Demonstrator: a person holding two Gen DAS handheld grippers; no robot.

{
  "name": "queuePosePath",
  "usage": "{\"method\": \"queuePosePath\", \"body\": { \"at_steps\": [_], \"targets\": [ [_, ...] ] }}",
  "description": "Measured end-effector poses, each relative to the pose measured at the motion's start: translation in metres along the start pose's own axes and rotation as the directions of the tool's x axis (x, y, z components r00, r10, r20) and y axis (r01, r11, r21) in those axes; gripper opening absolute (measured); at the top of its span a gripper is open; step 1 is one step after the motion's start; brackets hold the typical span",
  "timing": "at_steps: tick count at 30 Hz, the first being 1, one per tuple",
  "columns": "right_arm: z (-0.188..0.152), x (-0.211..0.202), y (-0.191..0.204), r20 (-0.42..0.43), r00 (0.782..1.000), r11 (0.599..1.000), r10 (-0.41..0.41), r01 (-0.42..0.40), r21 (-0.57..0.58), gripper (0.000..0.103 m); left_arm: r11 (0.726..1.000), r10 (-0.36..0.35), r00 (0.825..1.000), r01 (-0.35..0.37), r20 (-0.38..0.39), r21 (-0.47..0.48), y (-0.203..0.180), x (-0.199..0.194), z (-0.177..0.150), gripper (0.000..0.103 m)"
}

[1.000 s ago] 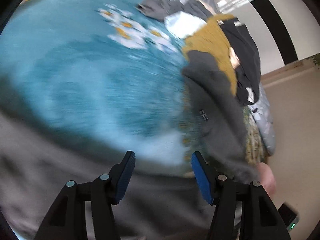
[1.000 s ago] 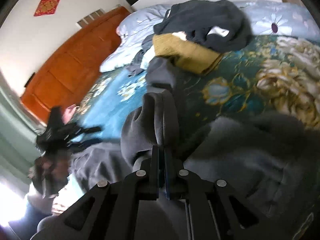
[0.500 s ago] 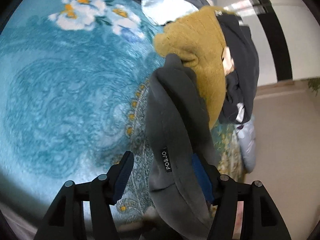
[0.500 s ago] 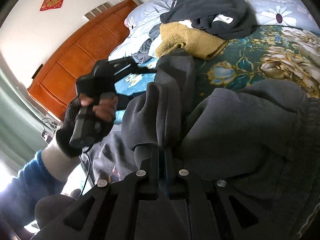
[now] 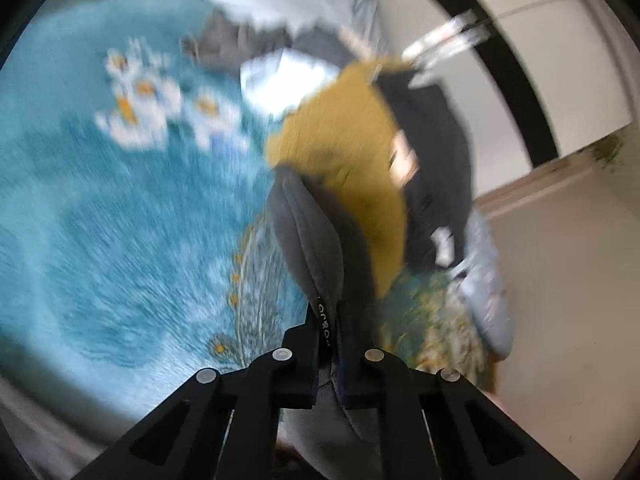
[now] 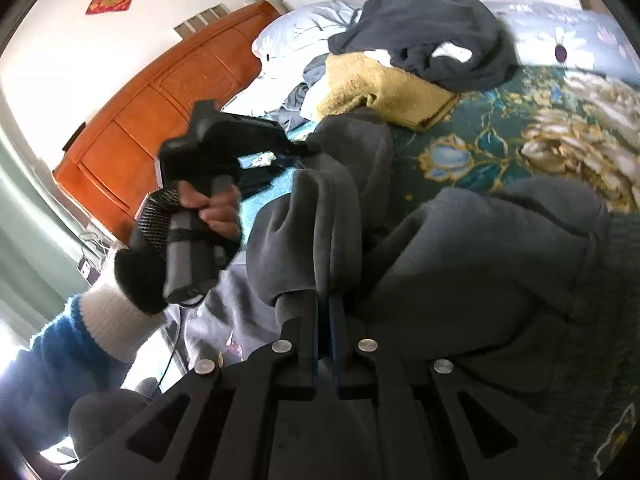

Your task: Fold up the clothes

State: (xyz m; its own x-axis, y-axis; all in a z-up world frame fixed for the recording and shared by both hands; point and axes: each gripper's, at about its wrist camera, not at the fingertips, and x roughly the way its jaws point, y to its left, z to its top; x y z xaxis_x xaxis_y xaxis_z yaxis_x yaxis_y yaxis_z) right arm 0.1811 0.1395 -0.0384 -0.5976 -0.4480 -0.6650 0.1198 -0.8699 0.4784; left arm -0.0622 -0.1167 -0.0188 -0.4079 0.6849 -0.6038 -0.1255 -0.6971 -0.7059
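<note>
1. The left hand-held gripper (image 5: 327, 312) is clamped on a labelled fold of the grey sweatshirt (image 5: 316, 232).
2. The right hand-held gripper (image 6: 323, 308) pinches another fold of it (image 6: 320, 220).
3. The sweatshirt lies on the bed's teal floral blanket (image 6: 500, 136), just beside a mustard sweater (image 6: 384, 88) under a dark garment (image 6: 432, 40).

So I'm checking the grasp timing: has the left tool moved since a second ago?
Yes. The left tool has advanced toward the mustard sweater and shut on the grey garment, having been open over the blue bedspread.
</note>
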Motion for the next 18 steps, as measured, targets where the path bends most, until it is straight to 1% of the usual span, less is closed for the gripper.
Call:
{"method": "queuePosePath", "body": {
  "at_steps": [1,2,4,5,7,8,9,11,12,14,16,18],
  "targets": [
    [0.001,-0.001,0.003,0.003,1.0,1.0,-0.01,0.01,-0.013,0.004,1.0,-0.004,0.999,0.004,0.042,0.01,-0.001,-0.018,0.002,0.007],
    [0.003,-0.002,0.006,0.005,1.0,1.0,-0.011,0.011,-0.023,0.004,1.0,0.007,0.996,-0.009,0.088,0.022,0.0,-0.038,0.004,0.007],
    [0.008,-0.003,0.014,0.011,1.0,0.999,0.002,-0.002,-0.037,0.004,0.998,0.043,0.982,-0.051,0.185,0.044,0.005,-0.081,0.005,0.007],
    [0.013,-0.002,0.02,0.016,1.0,0.998,0.011,-0.01,-0.055,0.004,0.996,0.059,0.971,-0.073,0.232,0.053,0.008,-0.103,0.005,0.007],
    [0.021,0.0,0.034,0.023,0.999,0.995,0.03,-0.027,-0.094,0.004,0.99,0.1,0.943,-0.126,0.318,0.063,0.014,-0.142,0.007,0.007],
    [0.025,0.002,0.04,0.027,0.999,0.993,0.039,-0.036,-0.114,0.004,0.984,0.137,0.927,-0.167,0.349,0.059,0.019,-0.158,0.008,0.007],
    [0.031,0.004,0.05,0.028,0.999,0.989,0.047,-0.042,-0.144,0.004,0.977,0.174,0.915,-0.207,0.364,0.052,0.025,-0.168,0.01,0.007],
    [0.042,0.011,0.072,0.03,0.998,0.977,0.061,-0.053,-0.208,0.004,0.959,0.246,0.891,-0.282,0.381,0.039,0.038,-0.185,0.015,0.007],
    [0.048,0.015,0.081,0.034,0.998,0.97,0.059,-0.05,-0.236,0.004,0.95,0.277,0.884,-0.31,0.377,0.03,0.047,-0.189,0.017,0.007],
    [0.06,0.029,0.093,0.031,0.999,0.963,0.042,-0.032,-0.268,0.004,0.942,0.318,0.886,-0.336,0.338,-0.007,0.068,-0.188,0.025,0.007],
    [0.072,0.043,0.101,0.024,0.999,0.957,0.02,-0.012,-0.29,0.004,0.936,0.346,0.893,-0.349,0.288,-0.044,0.092,-0.179,0.033,0.007],
    [0.083,0.061,0.104,0.004,1.0,0.949,-0.028,0.028,-0.314,0.004,0.926,0.374,0.895,-0.374,0.244,-0.05,0.106,-0.162,0.041,0.007]
  ]
}}
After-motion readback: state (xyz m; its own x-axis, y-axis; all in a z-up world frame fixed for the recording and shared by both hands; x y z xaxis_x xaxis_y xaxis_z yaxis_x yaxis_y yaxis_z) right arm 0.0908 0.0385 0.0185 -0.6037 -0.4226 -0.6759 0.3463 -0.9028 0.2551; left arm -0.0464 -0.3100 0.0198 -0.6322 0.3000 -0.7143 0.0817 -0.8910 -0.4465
